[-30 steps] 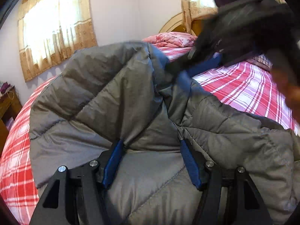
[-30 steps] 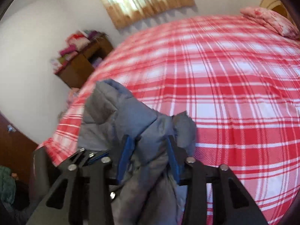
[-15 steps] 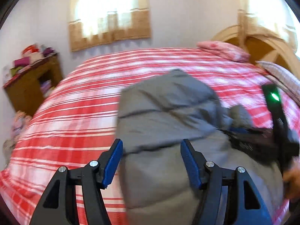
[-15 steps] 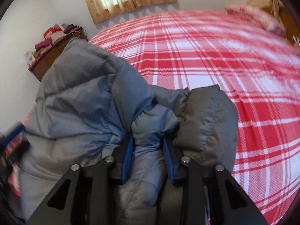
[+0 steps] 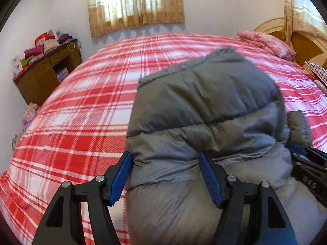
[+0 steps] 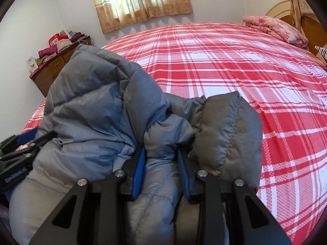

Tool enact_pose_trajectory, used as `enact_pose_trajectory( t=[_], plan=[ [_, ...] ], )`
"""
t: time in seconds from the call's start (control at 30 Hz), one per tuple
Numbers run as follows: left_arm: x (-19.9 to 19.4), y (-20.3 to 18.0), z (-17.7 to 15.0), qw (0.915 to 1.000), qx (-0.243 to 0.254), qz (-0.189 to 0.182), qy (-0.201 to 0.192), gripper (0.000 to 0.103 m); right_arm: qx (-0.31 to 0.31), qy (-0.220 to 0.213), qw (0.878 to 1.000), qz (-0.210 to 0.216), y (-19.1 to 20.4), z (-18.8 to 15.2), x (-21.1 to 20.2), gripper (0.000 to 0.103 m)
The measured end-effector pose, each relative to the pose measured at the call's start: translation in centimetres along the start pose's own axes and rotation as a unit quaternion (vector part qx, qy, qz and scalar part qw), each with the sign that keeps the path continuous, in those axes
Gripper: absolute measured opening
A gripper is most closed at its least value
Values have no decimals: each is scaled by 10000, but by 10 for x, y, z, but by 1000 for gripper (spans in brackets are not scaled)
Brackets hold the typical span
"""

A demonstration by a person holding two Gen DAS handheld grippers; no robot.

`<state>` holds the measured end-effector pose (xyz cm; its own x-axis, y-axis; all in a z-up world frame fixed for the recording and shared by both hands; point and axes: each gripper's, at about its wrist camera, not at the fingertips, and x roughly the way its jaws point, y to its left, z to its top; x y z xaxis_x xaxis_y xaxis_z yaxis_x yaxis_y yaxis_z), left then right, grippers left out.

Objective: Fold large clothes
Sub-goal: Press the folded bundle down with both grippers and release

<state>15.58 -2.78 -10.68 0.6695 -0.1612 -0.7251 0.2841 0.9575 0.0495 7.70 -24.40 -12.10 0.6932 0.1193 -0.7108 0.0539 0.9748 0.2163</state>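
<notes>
Both grippers, left [image 5: 166,175] and right [image 6: 160,169], clench a grey puffer jacket [image 5: 204,110] above the plaid bed [image 5: 81,106]; lower it evenly, keeping edges aligned.

The right gripper [image 6: 161,171] pinches a fold of the grey puffer jacket [image 6: 92,110] above the red plaid bed [image 6: 245,71].
</notes>
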Motion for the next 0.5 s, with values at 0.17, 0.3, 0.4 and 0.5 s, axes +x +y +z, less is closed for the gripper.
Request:
enact_pose_trajectory(
  t=[0.17,0.3,0.4,0.5],
  plan=[
    [11,-12,-6,9998,51,198,5,70,104,-101,9999,88,-3,-3,0,34],
    [14,-13,-7,9998,41,215,33,70,93,-120,9999,70,-1,-2,-1,34],
    [10,-9,-8,9999,-29,159,20,70,23,-97,10000,-2,2,-1,-1,34],
    [-5,4,-10,9998,-184,-102,13,70,-103,49,9999,-63,5,2,-5,34]
  ],
)
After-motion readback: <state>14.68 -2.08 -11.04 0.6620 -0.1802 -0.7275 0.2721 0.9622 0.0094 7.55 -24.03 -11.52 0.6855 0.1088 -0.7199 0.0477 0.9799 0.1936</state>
